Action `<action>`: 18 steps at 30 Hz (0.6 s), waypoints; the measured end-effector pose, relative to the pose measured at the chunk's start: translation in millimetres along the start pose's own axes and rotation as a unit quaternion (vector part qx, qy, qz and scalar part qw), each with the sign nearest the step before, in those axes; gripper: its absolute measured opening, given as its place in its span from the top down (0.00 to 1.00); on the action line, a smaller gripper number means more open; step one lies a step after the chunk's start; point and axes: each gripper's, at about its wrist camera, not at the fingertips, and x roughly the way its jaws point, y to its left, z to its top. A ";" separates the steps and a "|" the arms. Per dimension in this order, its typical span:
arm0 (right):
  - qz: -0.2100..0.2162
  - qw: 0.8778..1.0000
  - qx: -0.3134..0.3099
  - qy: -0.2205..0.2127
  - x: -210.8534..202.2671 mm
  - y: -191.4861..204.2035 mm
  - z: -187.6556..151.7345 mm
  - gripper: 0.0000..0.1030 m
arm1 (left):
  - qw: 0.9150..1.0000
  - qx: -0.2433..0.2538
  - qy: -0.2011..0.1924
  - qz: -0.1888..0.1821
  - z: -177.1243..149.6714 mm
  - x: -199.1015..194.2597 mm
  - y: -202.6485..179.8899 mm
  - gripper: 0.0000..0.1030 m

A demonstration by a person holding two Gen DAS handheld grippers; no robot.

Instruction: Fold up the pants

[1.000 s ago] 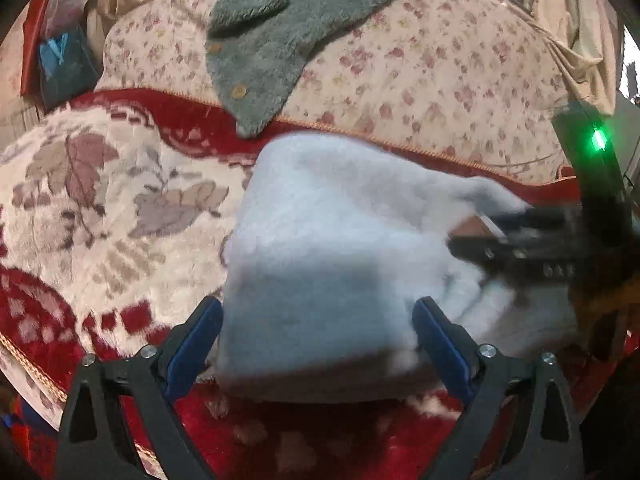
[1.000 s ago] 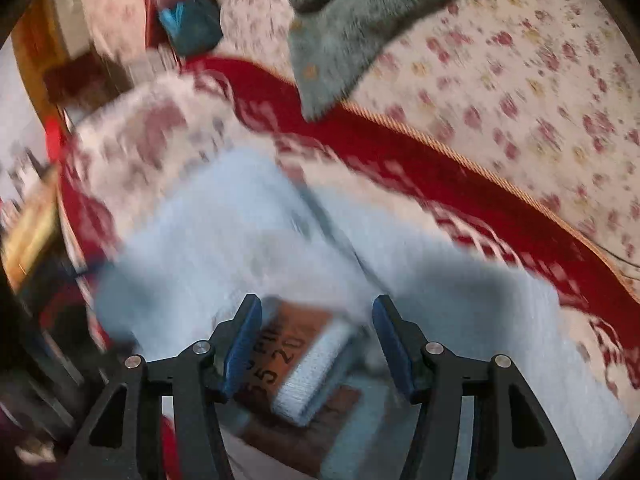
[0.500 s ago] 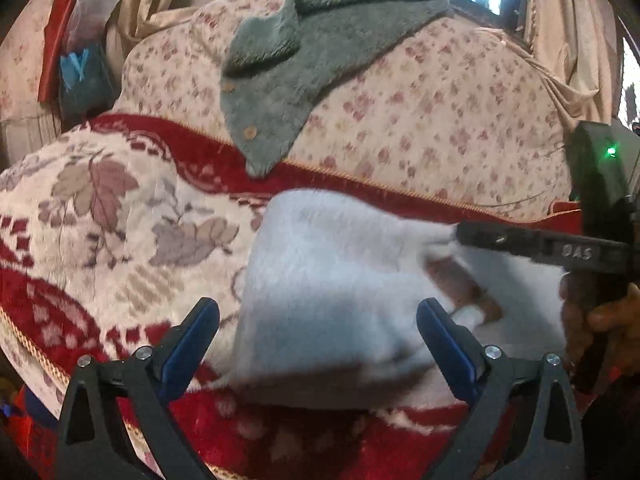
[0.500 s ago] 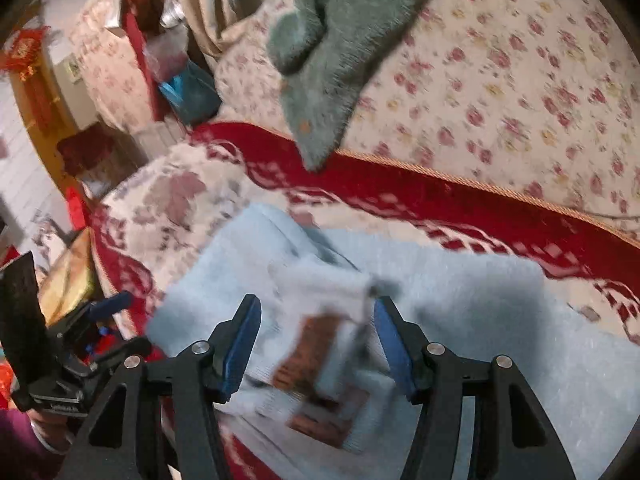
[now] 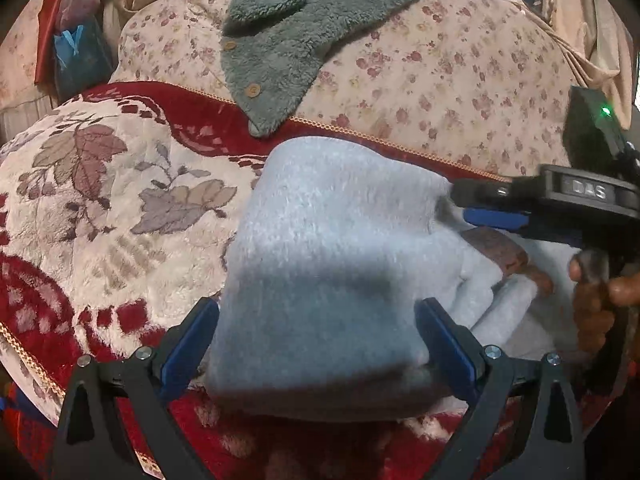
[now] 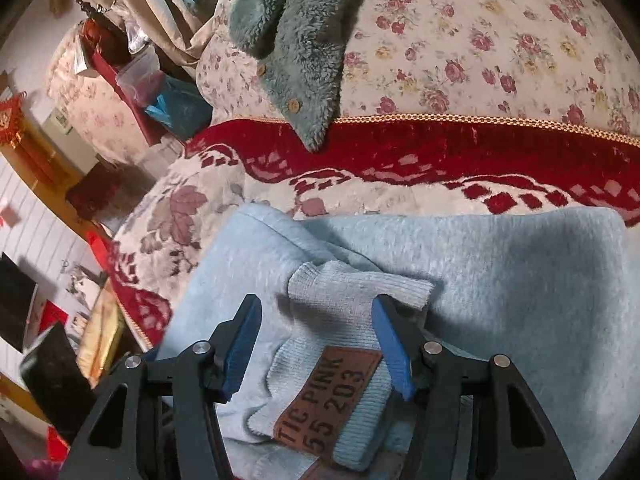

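The folded light-blue pants (image 6: 500,280) lie on the red floral blanket (image 5: 100,200), long axis running three to nine o'clock. The right gripper (image 6: 316,344) stands half-open astride the ribbed waistband (image 6: 360,288) at twelve, nearer it; the left gripper (image 5: 316,344) straddles the fold, jaws wide, gripping nothing.

Our left hand-held gripper (image 5: 316,344) points forward and downward, its two blue-padded fingers (image 5: 188,344) spread wide, one at seven o'clock and one at five o'clock of the left wrist view. Whether the pads press on what lies between them we cannot tell. Our right hand-held gripper (image 5: 472,206) reaches in level from three o'clock in that view, turned onto its side, with our right hand (image 5: 596,300) wrapped around its handle. Seen from its own camera, its fingers (image 6: 390,344) stand apart.
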 end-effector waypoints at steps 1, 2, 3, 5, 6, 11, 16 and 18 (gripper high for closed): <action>-0.006 1.000 0.003 -0.001 -6.9 0.8 -1.0 0.39 | 1.000 -0.003 -0.003 -0.001 2.2 -3.9 -0.7 0.04; -0.011 1.000 0.004 -0.003 -15.7 1.3 -3.3 0.38 | 1.000 -0.003 -0.007 -0.002 4.0 -7.8 -2.3 0.04; -0.013 1.000 0.005 -0.005 -23.0 0.5 -5.5 0.38 | 1.000 -0.001 -0.012 -0.001 5.7 -11.8 -5.0 0.04; -0.025 1.000 0.004 -0.013 -40.4 -0.3 -12.1 0.32 | 1.000 0.010 -0.023 -0.001 10.8 -20.2 -14.3 0.04; -0.033 0.999 0.005 -0.020 -51.9 -1.7 -17.3 0.30 | 1.000 0.016 -0.026 -0.003 12.8 -22.8 -19.5 0.04; -0.044 0.997 0.038 -0.049 -99.1 -12.7 -40.1 0.20 | 0.998 0.049 -0.036 -0.027 22.5 -26.8 -57.4 0.04; -0.050 0.994 0.078 -0.052 -135.0 -27.1 -65.5 0.15 | 0.995 0.067 -0.017 -0.073 26.9 -15.2 -95.9 0.04; -0.060 0.993 0.084 -0.053 -147.4 -29.8 -76.6 0.15 | 0.993 0.077 -0.013 -0.086 27.8 -11.9 -109.5 0.04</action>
